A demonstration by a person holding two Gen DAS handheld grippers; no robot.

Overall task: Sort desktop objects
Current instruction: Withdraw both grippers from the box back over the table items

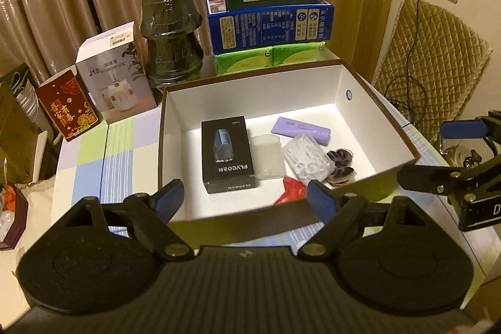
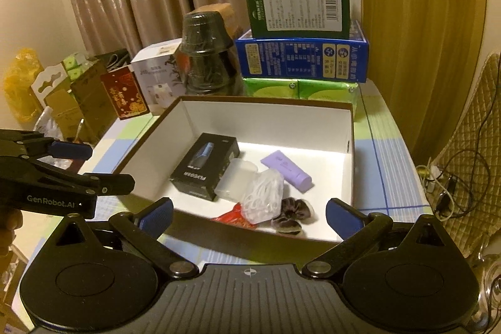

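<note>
Table point(image 1: 94, 152): checked cloth, crowded along the far edge with stacked cartons, a dark wrapped lamp-shaped item and two upright packages. Risk: little bare surface is left, so anything set down outside the box may knock into these.

Box point(image 1: 360, 102): open, white inside, brown rim, standing near the front of the table just beyond both claws. It holds all the small things visible. Risk: its near wall lies directly under the fingers in both wrist views; a low sweep could catch the rim and drag or tip the box.

Black carton point(image 1: 227, 154): lies flat at the left of the box floor, touching the clear tub. Stable.

Clear tub point(image 1: 267, 157): beside the black carton, pale and hard to make out; easily missed or nudged.

Purple tube point(image 1: 300, 129): lies toward the back, just beside the clear case.

Clear case point(image 1: 308, 158): tilted, resting partly on the red packet and against the dark hair ties; likely to slide if its neighbours are disturbed.

Hair ties point(image 1: 341, 163): dark, soft, near the right wall.

Red packet point(image 1: 291, 191): at the near wall, partly hidden by it.

Left claw point(image 1: 245, 197): wide, holding nothing.

Right claw point(image 2: 249, 213): wide, holding nothing. Risk: the two claws hang close side by side and could collide.
</note>
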